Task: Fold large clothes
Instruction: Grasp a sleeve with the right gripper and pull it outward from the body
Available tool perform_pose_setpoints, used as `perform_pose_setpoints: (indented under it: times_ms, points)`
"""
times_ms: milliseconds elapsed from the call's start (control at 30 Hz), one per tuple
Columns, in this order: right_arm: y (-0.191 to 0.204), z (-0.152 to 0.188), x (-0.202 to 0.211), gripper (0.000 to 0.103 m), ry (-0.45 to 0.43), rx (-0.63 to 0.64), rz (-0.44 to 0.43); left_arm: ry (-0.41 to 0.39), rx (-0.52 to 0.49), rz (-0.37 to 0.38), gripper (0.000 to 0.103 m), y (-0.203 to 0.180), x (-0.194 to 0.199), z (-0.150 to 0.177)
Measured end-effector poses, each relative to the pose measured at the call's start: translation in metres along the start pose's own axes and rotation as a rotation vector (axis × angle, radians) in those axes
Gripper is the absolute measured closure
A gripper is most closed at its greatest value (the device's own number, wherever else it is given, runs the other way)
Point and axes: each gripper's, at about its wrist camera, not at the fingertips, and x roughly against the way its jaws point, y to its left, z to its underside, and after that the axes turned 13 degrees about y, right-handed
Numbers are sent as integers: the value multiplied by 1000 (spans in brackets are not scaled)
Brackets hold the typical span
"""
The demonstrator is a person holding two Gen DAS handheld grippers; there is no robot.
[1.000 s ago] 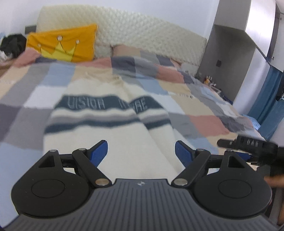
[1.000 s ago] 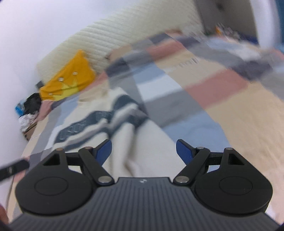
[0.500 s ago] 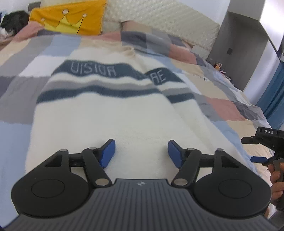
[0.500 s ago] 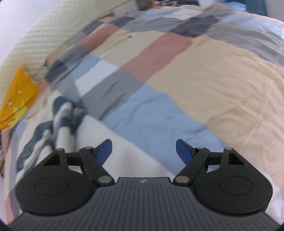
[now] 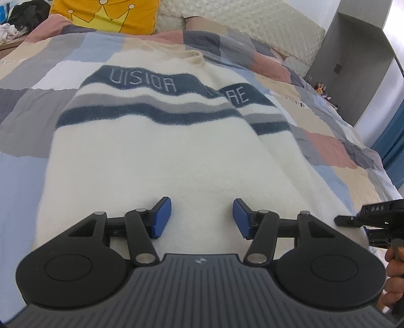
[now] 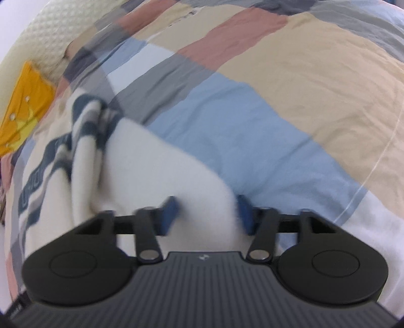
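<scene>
Left wrist view: left gripper (image 5: 200, 214) lower than second ago, jaws closing, cream fuzzy sweater with navy and grey stripes (image 5: 161, 151) between pads, not pinched. Sweater flat on patchwork bedspread (image 5: 325, 148), hem at near edge (lettering legible).

Right wrist view: right gripper (image 6: 205, 214) closing over sweater's right hem edge; grip unclear, blurred.

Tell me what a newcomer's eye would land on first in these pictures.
A big cream sweater with navy stripes lies spread on a patchwork quilt. Both grippers, left and right, are closing over its near hem. A yellow crown pillow sits at the headboard.
</scene>
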Motion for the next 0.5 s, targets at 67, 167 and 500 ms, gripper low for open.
perform_pose_setpoints:
  times_ms: [67, 167, 500]
  points:
    - [7, 3, 7, 85, -23, 42, 8, -7, 6, 7, 42, 1, 1, 0]
    - [18, -4, 26, 86, -70, 105, 25, -20, 28, 34, 42, 5, 5, 0]
    - [50, -127, 124, 88, -368, 294, 207, -76, 77, 113, 42, 10, 22, 3]
